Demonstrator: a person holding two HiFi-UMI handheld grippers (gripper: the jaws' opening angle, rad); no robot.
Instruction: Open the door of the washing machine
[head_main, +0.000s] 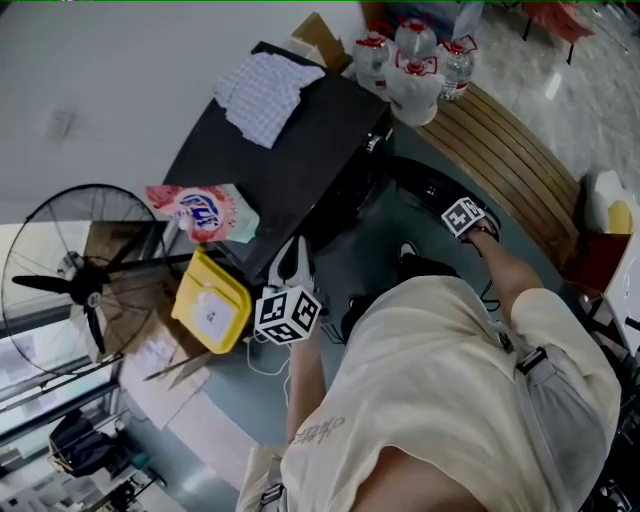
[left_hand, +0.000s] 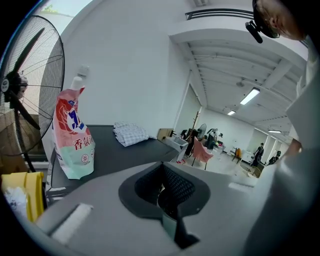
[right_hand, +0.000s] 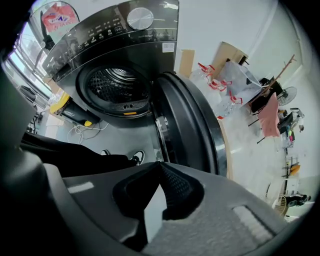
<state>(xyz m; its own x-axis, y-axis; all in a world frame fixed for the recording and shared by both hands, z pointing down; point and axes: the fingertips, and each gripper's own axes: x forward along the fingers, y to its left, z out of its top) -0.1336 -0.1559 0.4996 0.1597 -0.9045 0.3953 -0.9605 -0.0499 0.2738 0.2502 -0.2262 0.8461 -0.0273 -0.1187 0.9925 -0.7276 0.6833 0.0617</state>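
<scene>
Right hand-held gripper (right_hand: 161, 170) is hanging with its jaws pressed together on nothing, pointing down near the door (right_hand: 192, 125). That door is already standing swung wide off the washing machine (right_hand: 120, 30), baring the drum (right_hand: 117, 87), so the task is looking done and no grip seems needed. Left hand-held gripper (left_hand: 161, 172), jaws likewise closed and empty, is tilting slightly downward over the machine's top, facing the detergent pouch (left_hand: 72, 135).

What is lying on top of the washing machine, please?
A detergent bag stands and a folded checked cloth lies on the black top of the washing machine. Anything under these two is covered and cannot be seen.
</scene>
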